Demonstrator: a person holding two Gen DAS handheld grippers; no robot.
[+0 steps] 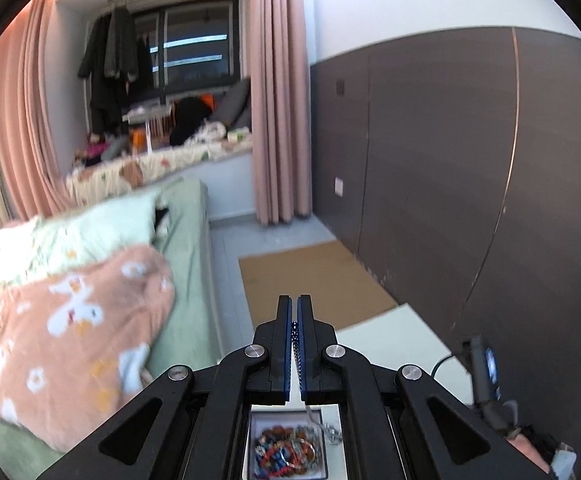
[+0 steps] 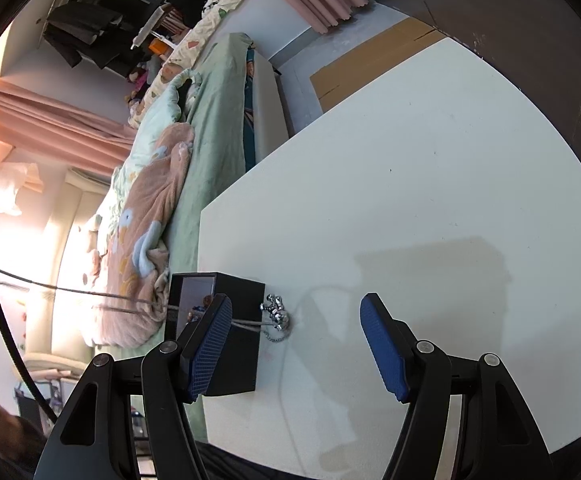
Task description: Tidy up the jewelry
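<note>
Left claw [image 1: 295, 312] is showing matt black plastic arms and textured blue pads, pinching a shiny metal chain [image 1: 295, 346]. Beneath the right claw [image 2: 296, 312], the white bench [image 2: 430, 184] is looking smooth and matt beside a matt black box [image 2: 242, 344].

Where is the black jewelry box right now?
In the right wrist view the black jewelry box sits near the white table's bed-side edge, beside a silver charm.

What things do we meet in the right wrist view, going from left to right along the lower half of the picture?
Pink blanket → black jewelry box → silver pendant with its chain → bare white table, where the right gripper hangs open.
</note>
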